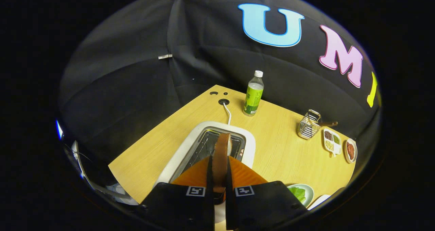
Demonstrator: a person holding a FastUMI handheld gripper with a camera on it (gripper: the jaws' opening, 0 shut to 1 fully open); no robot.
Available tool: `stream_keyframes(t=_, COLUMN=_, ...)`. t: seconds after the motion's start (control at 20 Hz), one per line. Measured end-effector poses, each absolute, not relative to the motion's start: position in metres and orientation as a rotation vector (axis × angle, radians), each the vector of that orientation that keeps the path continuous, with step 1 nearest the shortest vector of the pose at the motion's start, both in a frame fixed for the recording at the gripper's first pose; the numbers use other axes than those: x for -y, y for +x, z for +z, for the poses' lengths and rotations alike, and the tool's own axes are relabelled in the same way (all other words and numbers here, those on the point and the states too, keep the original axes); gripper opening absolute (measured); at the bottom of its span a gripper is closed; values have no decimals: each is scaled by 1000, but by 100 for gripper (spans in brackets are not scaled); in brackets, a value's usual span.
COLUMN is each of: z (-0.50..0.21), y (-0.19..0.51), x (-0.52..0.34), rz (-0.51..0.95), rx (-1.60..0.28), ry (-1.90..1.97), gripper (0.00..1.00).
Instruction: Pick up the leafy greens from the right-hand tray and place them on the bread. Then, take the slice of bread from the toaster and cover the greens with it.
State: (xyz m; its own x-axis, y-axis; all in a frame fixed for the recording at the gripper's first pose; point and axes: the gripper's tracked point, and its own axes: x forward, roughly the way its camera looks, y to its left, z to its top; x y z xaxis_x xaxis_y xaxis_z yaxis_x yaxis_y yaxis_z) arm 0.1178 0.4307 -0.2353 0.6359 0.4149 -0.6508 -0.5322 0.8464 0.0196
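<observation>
Now gripper pinching bread slice edge-on above white toaster; greens right.

- The desk looks like pale wood laminate, smooth and matt.
- The toaster just ahead of the gripper has a glossy white plastic rim and metal inside.
- The bottle beyond it is clear plastic.
- The rack is shiny wire metal.

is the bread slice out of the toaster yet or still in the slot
Partly out: the bread slice stands on edge, pinched between the gripper, just above the toaster slot.
</observation>
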Motion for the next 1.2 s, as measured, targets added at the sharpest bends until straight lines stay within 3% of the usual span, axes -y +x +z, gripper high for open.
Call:
stream_keyframes(t=0.3, z=-207, y=113, x=-434, rz=591, rx=-647, ry=-137, gripper=11)
stream_keyframes(t=0.8, z=-118, y=121, x=-388, rz=590, rx=-579, ry=109, gripper=11)
stream_keyframes(t=1.2, z=-136, y=119, x=-294, rz=518, rx=-610, ry=185, gripper=11)
